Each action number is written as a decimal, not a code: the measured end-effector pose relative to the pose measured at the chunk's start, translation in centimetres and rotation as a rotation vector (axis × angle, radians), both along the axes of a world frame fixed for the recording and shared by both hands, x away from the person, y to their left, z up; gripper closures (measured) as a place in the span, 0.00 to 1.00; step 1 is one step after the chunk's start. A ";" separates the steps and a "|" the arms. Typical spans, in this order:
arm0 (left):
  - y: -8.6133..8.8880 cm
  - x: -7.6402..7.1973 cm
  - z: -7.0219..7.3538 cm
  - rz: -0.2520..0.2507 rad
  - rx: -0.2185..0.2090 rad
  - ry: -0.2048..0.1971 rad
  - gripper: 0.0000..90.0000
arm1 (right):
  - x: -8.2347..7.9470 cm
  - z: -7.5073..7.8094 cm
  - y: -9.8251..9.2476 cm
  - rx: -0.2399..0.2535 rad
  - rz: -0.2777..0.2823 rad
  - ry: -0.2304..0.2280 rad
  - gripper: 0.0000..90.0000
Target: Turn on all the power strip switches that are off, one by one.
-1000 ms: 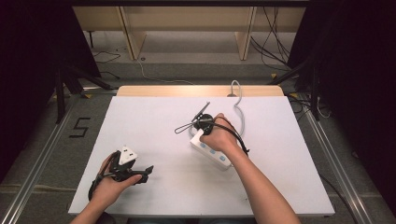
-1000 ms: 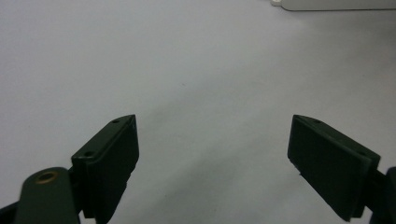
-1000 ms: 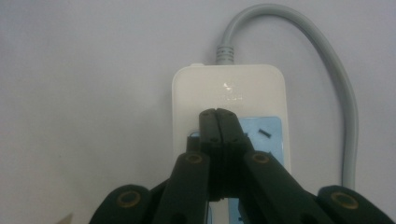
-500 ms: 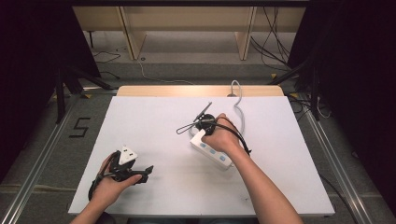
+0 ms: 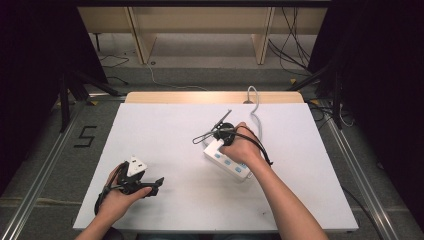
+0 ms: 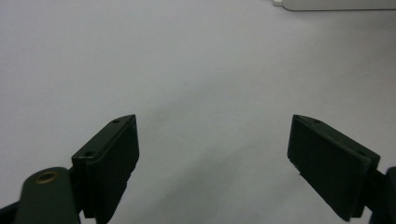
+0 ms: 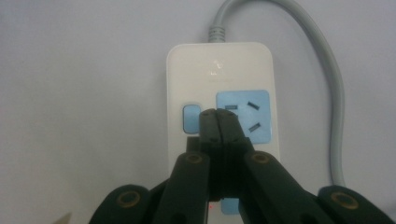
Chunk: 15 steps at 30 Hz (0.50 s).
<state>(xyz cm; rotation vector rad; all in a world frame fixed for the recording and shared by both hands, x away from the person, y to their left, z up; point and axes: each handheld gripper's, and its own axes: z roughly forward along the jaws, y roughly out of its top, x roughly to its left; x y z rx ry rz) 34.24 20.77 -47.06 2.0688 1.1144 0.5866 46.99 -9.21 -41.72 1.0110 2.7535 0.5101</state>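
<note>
White plastic makes up the power strip [image 7: 222, 100], which lies slantwise on the white table [image 5: 165, 125], right of the table's middle. In the high view the person's right hand [image 5: 243, 146] covers the strip's far end, so only its near sockets show there. In the right gripper view the strip's near part is hidden behind the gripper's own black linkage, and its grey cord [image 7: 322, 60] runs up off the top edge. A small red glow shows low between the linkage arms, but what it belongs to cannot be made out.

The right gripper [image 7: 218, 116] has its jaws pressed together with nothing between them. Their joined tip sits over the strip, between the pale blue switch [image 7: 190, 118] and the pale blue socket panel [image 7: 252, 116]; whether it touches the strip cannot be told.

The left gripper [image 6: 212, 154] rests well apart from the strip, toward the table's near left corner, in the person's left hand [image 5: 117, 200]. Its jaws are spread wide over bare table, holding nothing. A sliver of the strip's white edge is cut off at the top right of the left gripper view.
</note>
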 end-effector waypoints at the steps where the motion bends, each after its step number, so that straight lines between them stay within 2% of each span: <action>1: 0.0 0.0 0.0 0.000 0.000 0.000 0.18 | -0.1 0.0 -0.1 -0.004 -0.006 0.005 1.00; 15: 0.0 0.0 0.0 0.001 0.001 0.000 0.18 | -0.4 0.1 -1.4 0.000 -0.023 0.009 1.00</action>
